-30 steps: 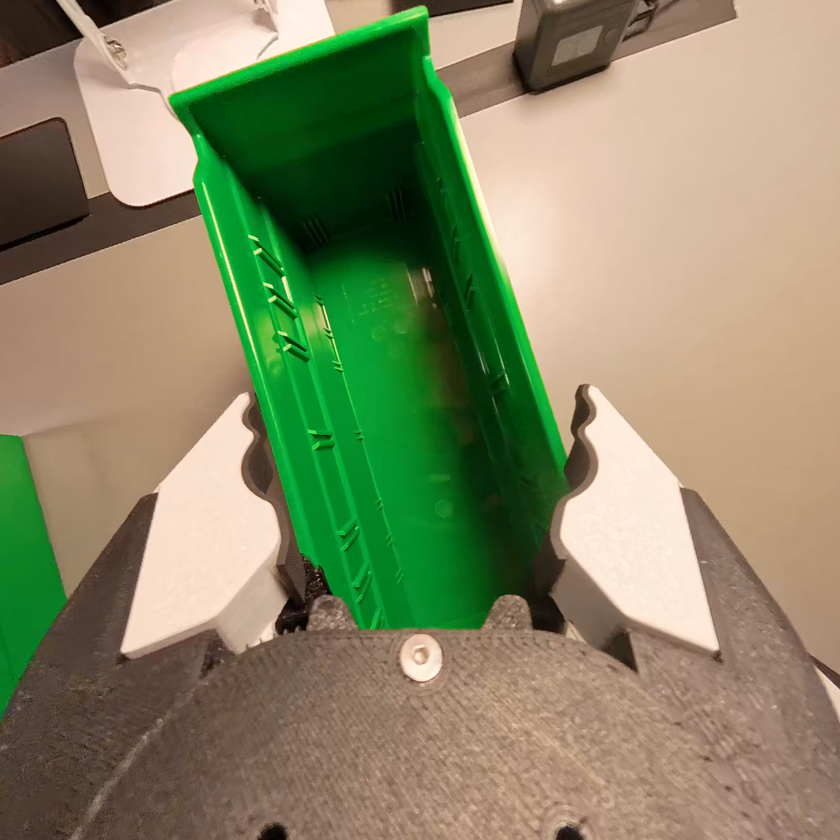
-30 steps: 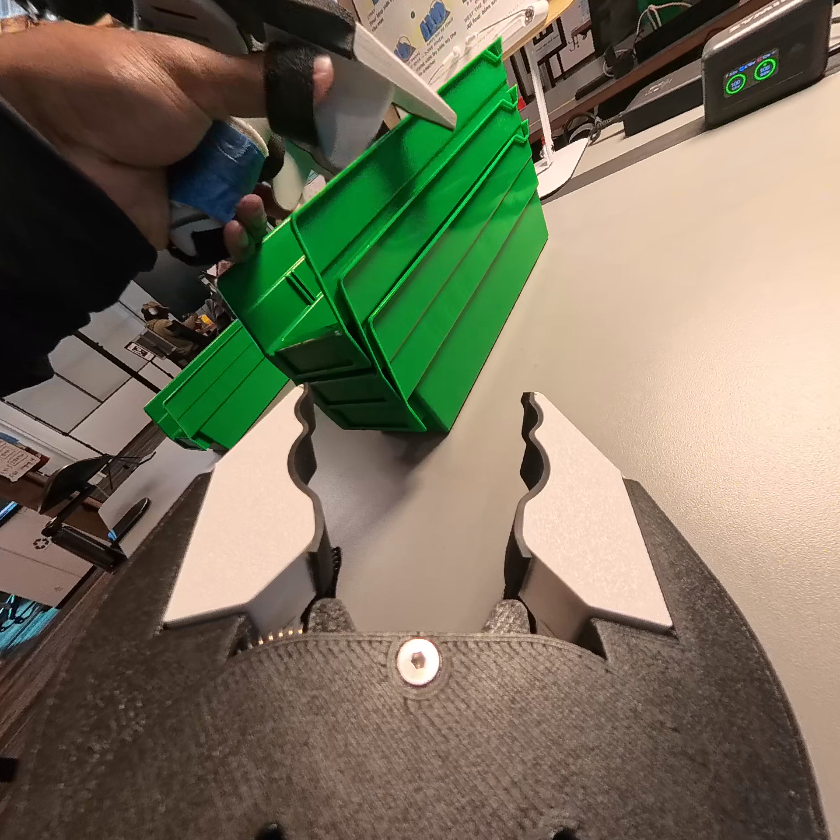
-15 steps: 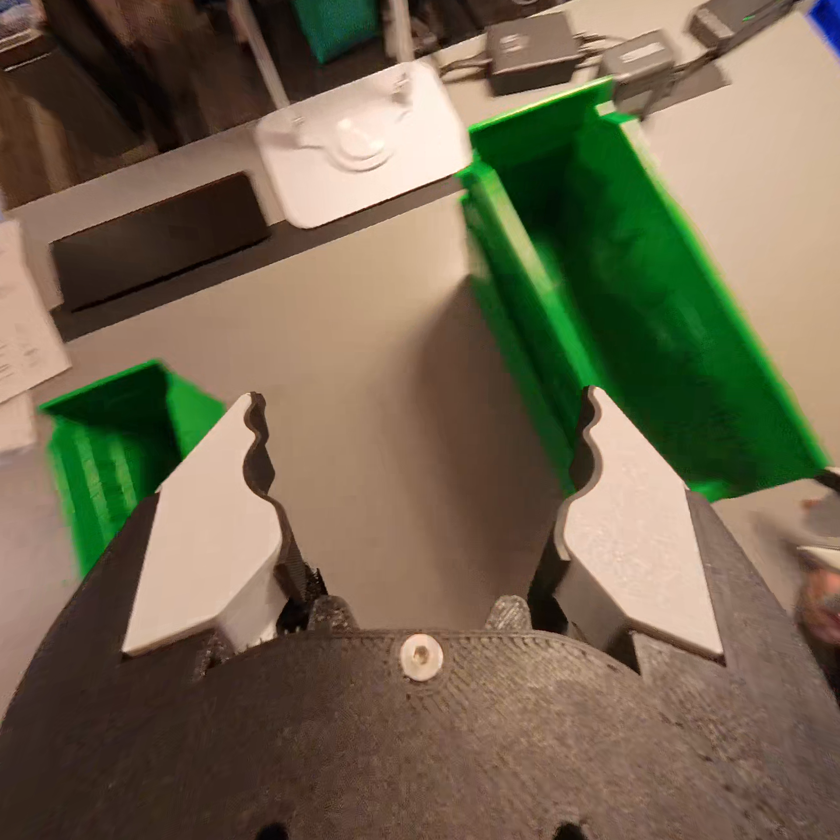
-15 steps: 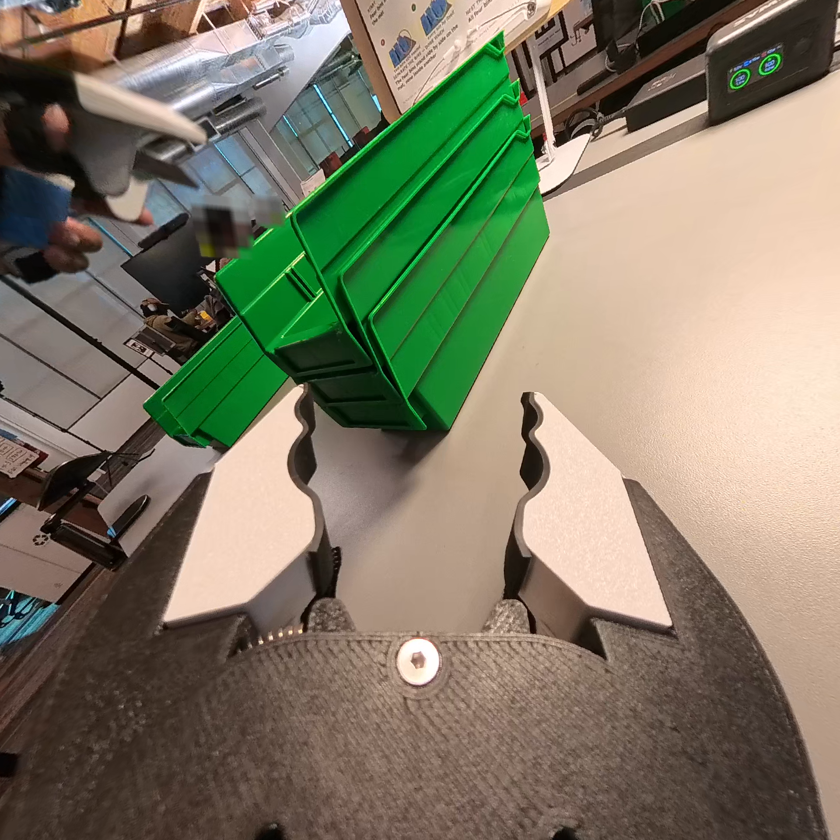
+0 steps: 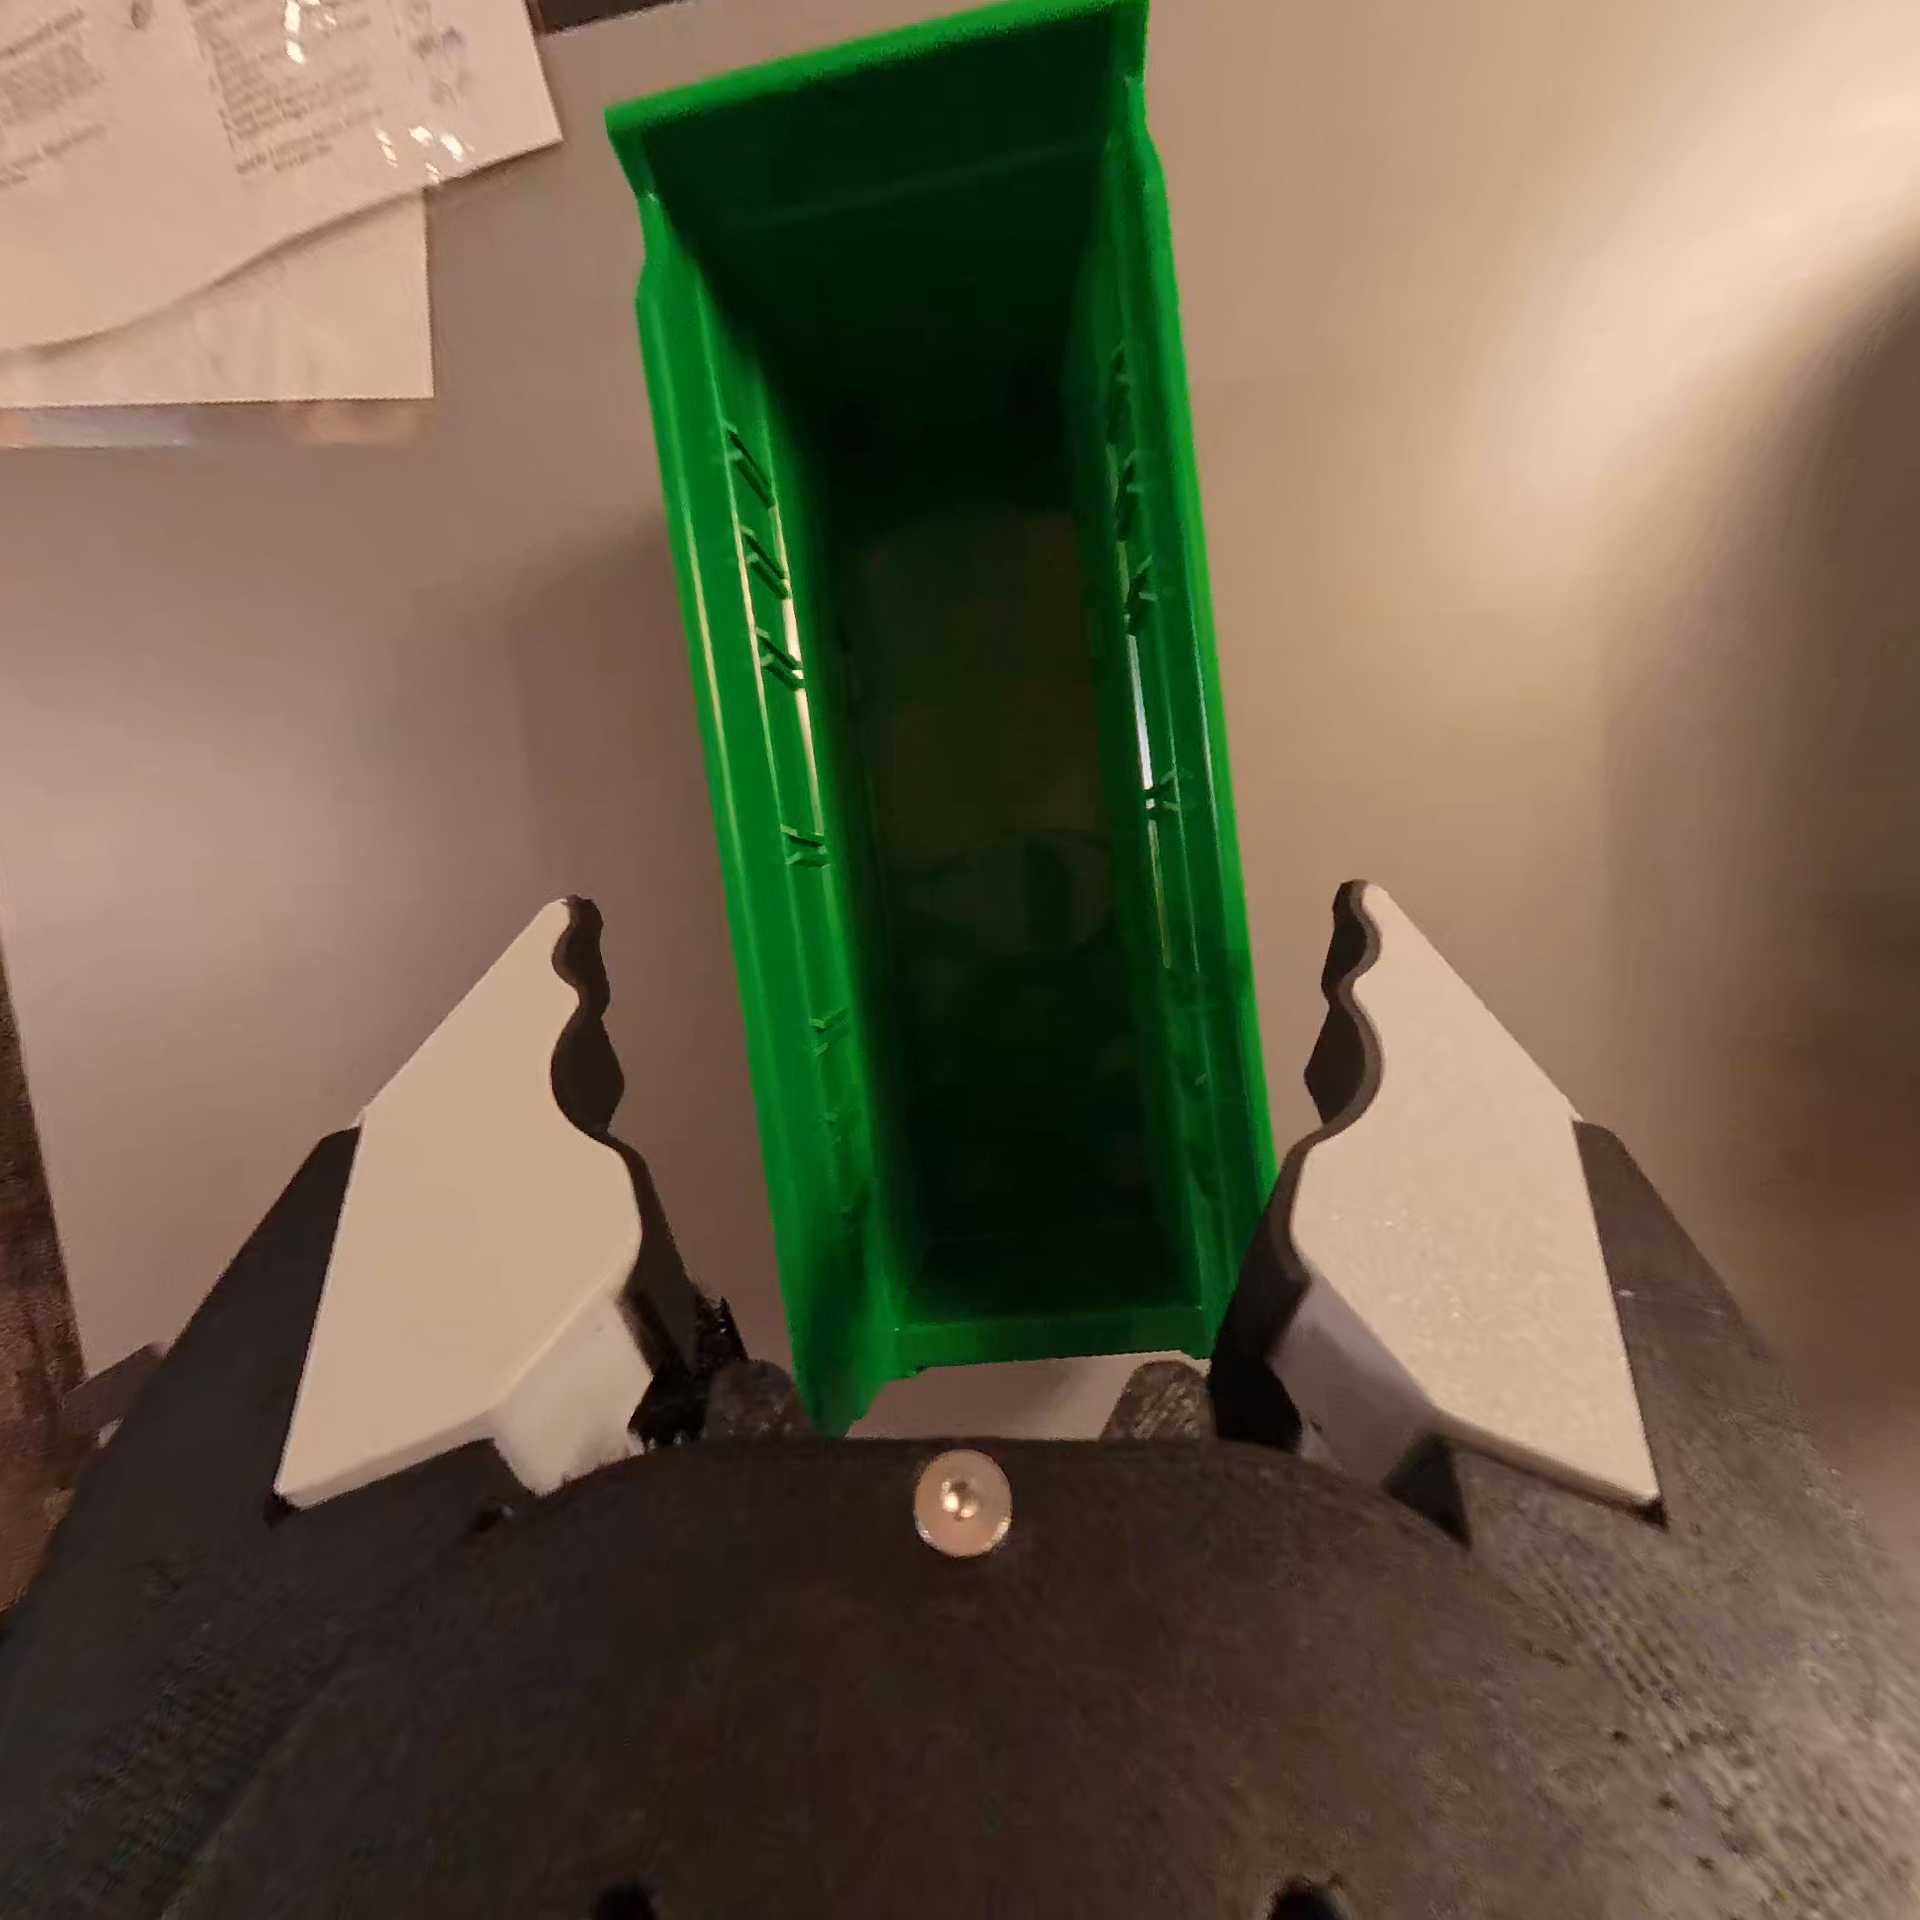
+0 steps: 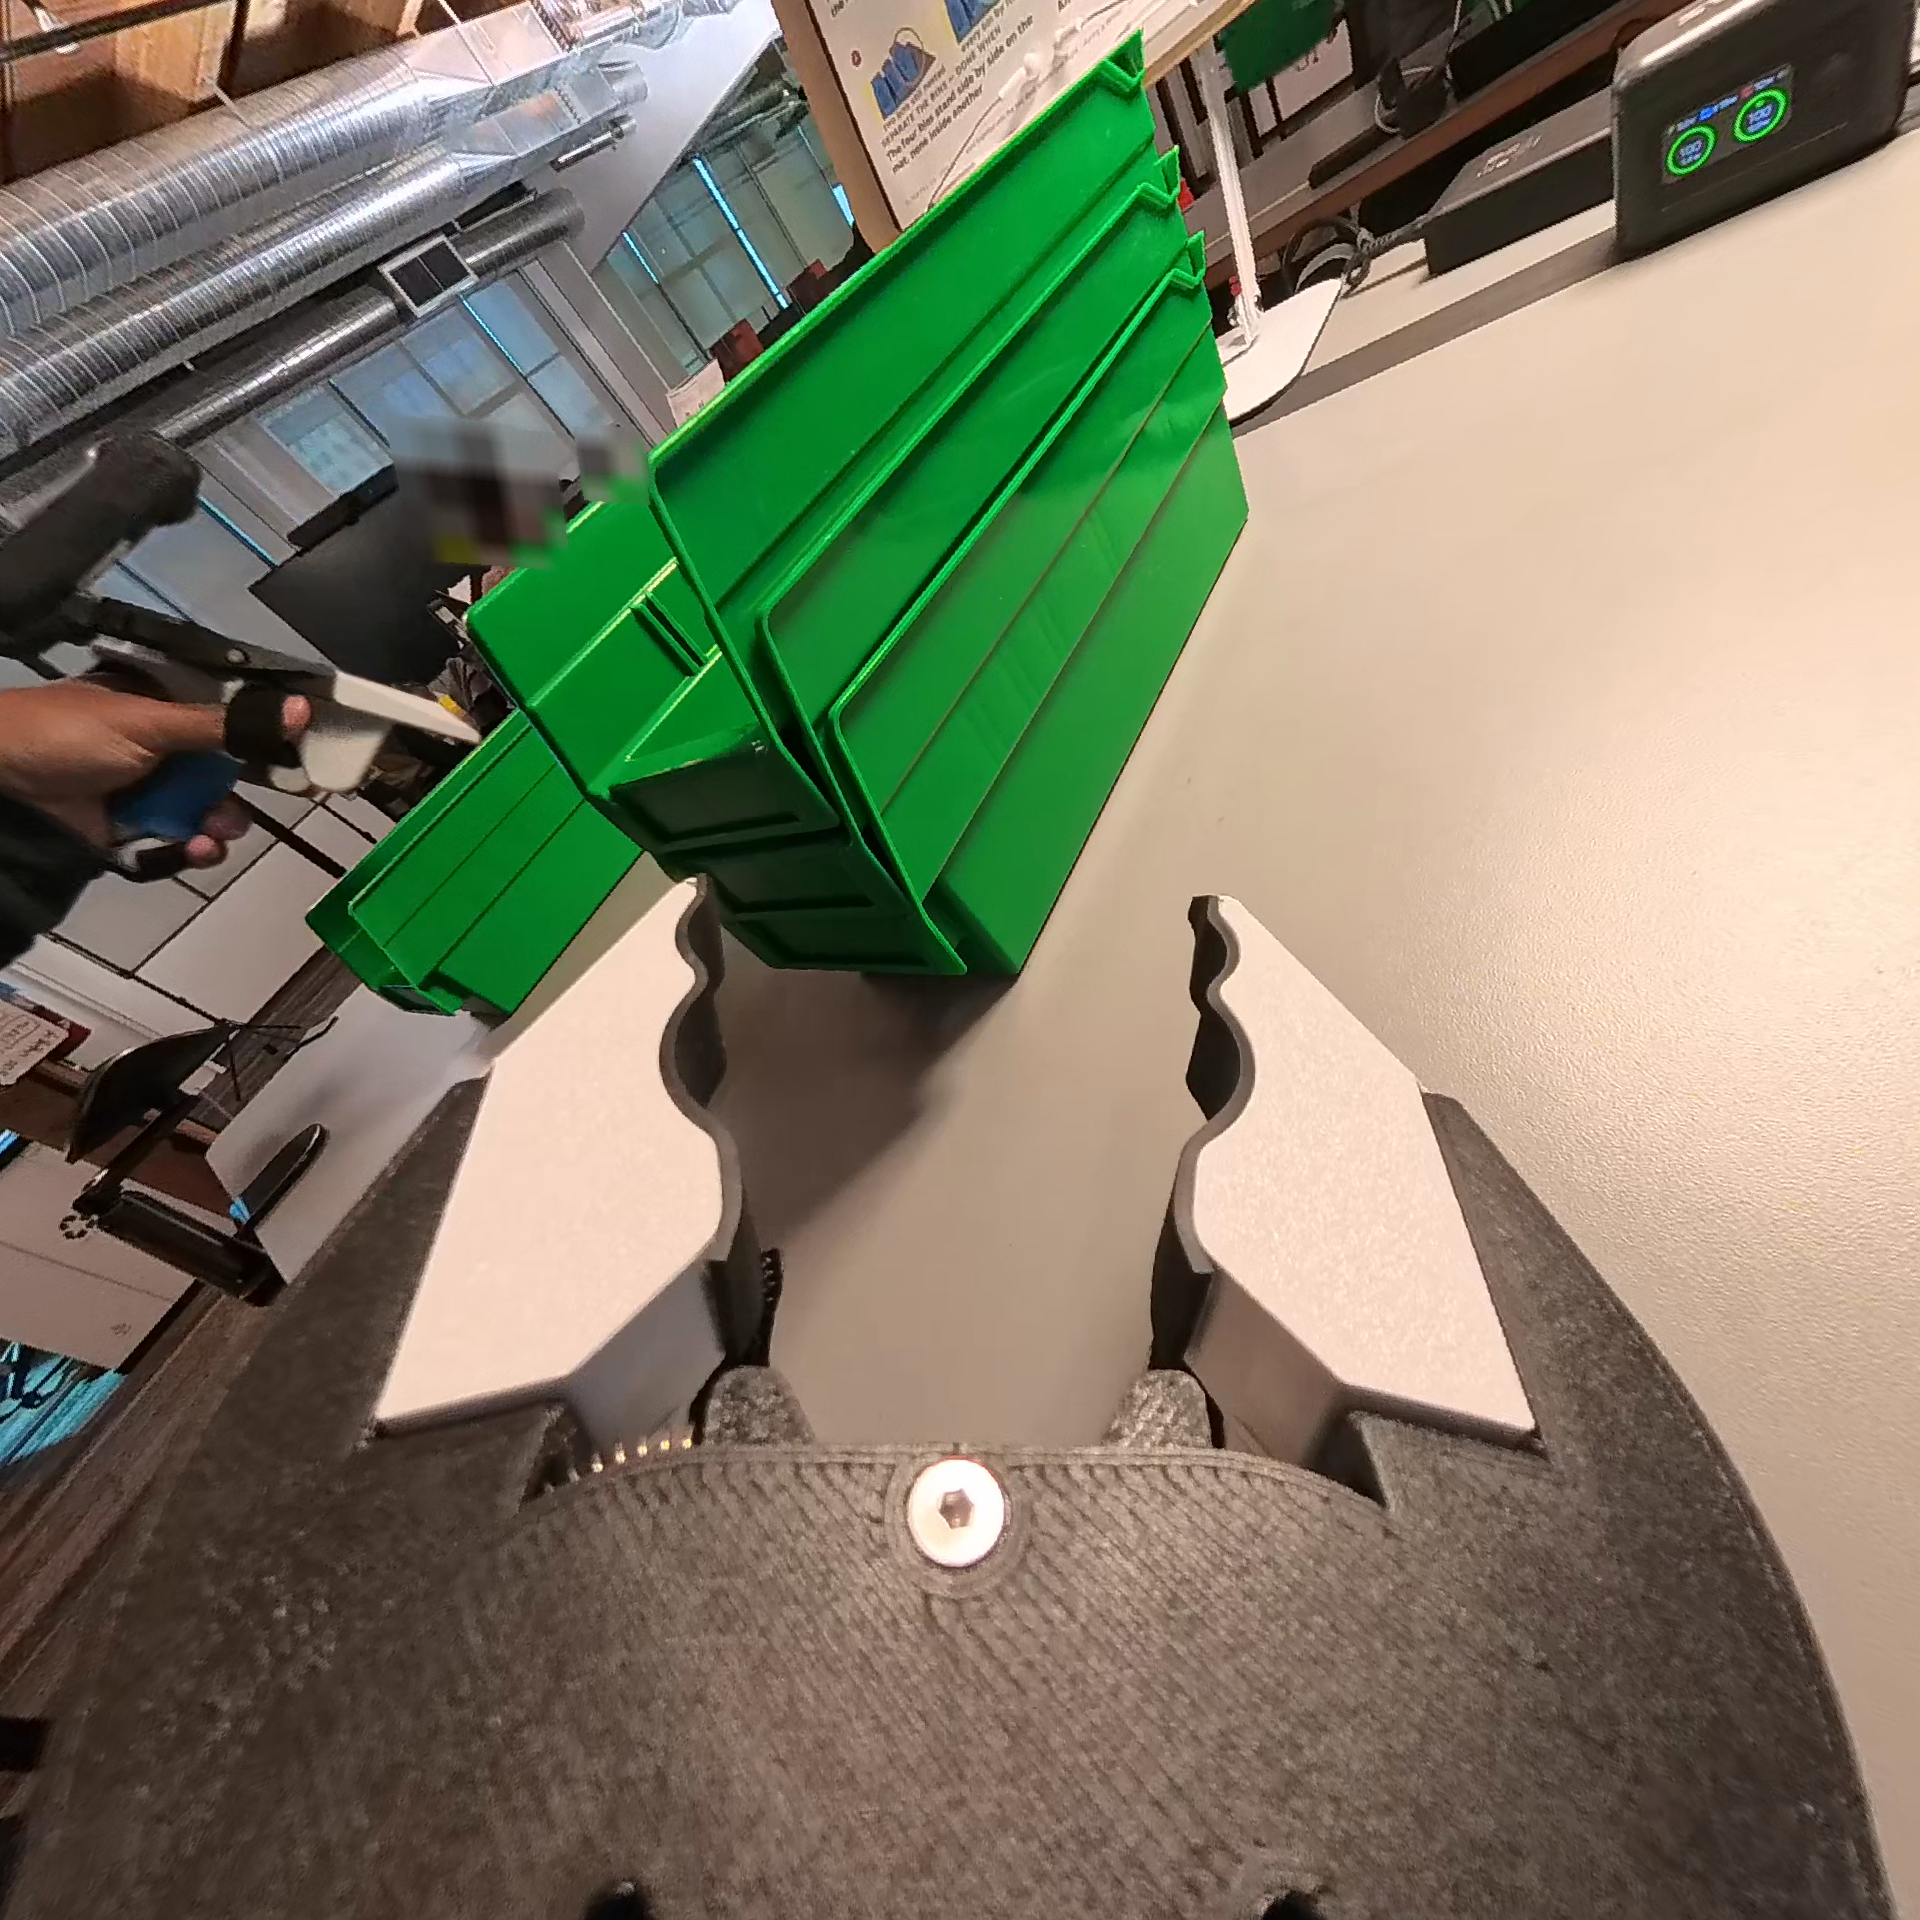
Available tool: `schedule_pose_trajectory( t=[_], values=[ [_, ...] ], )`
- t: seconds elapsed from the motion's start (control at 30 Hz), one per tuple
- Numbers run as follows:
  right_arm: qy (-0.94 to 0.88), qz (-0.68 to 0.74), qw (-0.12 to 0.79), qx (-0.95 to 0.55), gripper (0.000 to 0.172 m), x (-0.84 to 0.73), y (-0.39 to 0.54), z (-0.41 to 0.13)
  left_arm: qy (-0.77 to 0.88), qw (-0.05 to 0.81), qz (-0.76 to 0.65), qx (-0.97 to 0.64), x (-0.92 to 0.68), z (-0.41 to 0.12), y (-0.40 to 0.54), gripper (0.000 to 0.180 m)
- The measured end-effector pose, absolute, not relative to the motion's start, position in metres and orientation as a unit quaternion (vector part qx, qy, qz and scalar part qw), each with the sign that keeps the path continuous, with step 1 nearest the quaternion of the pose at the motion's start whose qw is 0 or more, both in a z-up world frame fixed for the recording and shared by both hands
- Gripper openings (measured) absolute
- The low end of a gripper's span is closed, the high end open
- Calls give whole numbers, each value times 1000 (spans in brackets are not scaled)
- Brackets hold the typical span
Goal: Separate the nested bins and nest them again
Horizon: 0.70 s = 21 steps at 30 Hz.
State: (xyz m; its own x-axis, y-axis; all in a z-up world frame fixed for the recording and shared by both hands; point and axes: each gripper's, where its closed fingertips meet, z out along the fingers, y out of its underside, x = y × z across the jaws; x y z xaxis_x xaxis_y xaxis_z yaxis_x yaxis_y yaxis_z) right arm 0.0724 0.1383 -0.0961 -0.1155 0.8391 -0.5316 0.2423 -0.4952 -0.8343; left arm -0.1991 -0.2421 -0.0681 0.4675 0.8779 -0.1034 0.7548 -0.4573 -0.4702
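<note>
Left gripper [image 5: 966, 935] spread over lone green bin [image 5: 956, 727], gaps both sides, right gripper [image 6: 956, 935] spread, bare table [image 6: 1558, 831] ahead.

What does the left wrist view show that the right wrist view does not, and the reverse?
Left only: the inside of the single green bin lying between the open left gripper jaws, and papers.

Right only: the nested stack of green bins, a power station, the open, bare right gripper.

Both: the single bin and the grey table.
</note>
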Motion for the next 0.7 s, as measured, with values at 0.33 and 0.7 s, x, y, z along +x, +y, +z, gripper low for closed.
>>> schedule_pose_trajectory(
  t=[0.33, 0.7],
  values=[
    [-437, 608, 246, -615, 91, 73, 138, -95, -497, 144, 164, -840, -207, -95, -245, 139],
    [-438, 608, 242, -616, 91, 72, 137, -96, -507, 152, 111, -841, -201, -111, -239, 118]
  ],
)
